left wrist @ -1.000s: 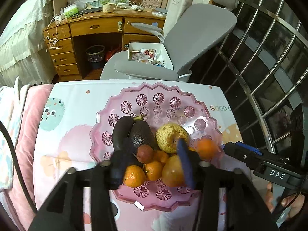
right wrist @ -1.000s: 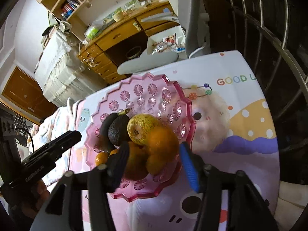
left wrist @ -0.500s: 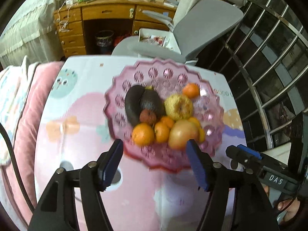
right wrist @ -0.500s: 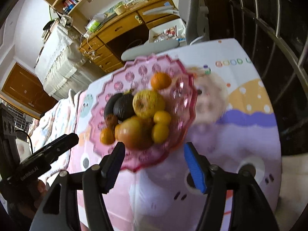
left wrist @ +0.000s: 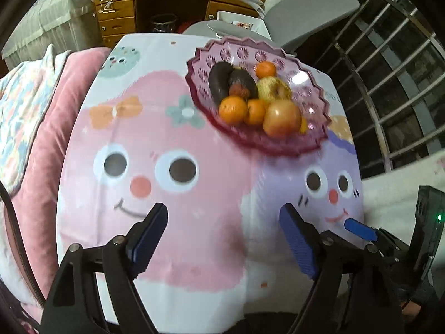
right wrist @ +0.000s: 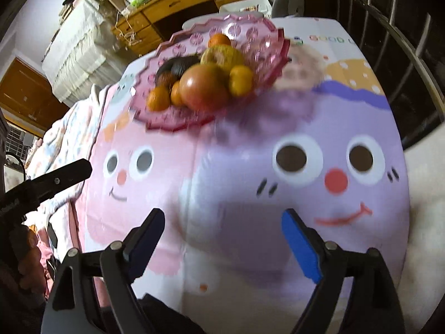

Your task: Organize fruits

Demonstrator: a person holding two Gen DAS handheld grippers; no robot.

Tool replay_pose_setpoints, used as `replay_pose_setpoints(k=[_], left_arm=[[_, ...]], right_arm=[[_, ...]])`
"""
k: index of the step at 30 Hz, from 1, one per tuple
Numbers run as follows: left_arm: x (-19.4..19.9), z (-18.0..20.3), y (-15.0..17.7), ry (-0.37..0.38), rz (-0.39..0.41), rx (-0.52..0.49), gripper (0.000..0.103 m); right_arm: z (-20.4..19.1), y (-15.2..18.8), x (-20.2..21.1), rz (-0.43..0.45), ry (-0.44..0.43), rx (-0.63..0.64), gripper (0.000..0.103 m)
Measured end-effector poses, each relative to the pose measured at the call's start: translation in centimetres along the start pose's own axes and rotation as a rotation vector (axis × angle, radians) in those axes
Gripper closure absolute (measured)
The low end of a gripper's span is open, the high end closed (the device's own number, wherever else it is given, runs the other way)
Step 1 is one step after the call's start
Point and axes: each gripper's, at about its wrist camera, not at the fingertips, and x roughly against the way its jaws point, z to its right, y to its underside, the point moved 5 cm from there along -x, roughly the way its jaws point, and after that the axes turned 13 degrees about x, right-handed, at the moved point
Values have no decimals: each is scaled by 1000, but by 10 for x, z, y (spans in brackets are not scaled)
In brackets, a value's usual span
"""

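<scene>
A pink scalloped plastic fruit plate (left wrist: 311, 94) (right wrist: 261, 55) stands at the far side of the table. It holds two dark avocados (left wrist: 219, 80), a yellow pear (left wrist: 274, 89) (right wrist: 222, 54), a reddish apple (left wrist: 282, 118) (right wrist: 204, 87), several oranges (left wrist: 233, 110) (right wrist: 158, 98) and a small red fruit (left wrist: 239, 90). My left gripper (left wrist: 224, 231) is open and empty, well back from the plate over the near table. My right gripper (right wrist: 222, 235) is open and empty, also near the front edge.
The table wears a pastel cartoon-face cloth (left wrist: 178, 150). A pink cushion and bedding (left wrist: 33, 117) lie left. A grey office chair (left wrist: 303, 8) and a wooden desk (left wrist: 155, 0) stand behind. A metal railing (left wrist: 389, 64) runs at the right.
Both grippers have drawn back from the plate toward the table's near edge. The left has opened. An orange the right gripper held over the pile now lies at the plate's far side.
</scene>
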Motion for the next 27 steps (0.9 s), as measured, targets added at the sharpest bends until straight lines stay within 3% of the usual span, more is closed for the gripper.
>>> replay_pose_setpoints(k=[4, 6, 12, 18, 27], left_arm=[[22, -5, 24, 31, -9, -37, 20], [37, -6, 33, 28, 5, -70, 12], [82, -10, 58, 25, 63, -139, 4], [126, -5, 78, 48, 92, -169, 1], [173, 18, 89, 29, 196, -140, 1]], right_arm=[[-14, 15, 26, 24, 49, -10, 9], [-26, 24, 43, 44, 51, -27, 8], [-61, 52, 86, 108, 57, -50, 6], [-83, 74, 123, 147, 52, -65, 5], [-88, 76, 184, 206, 67, -10, 4]])
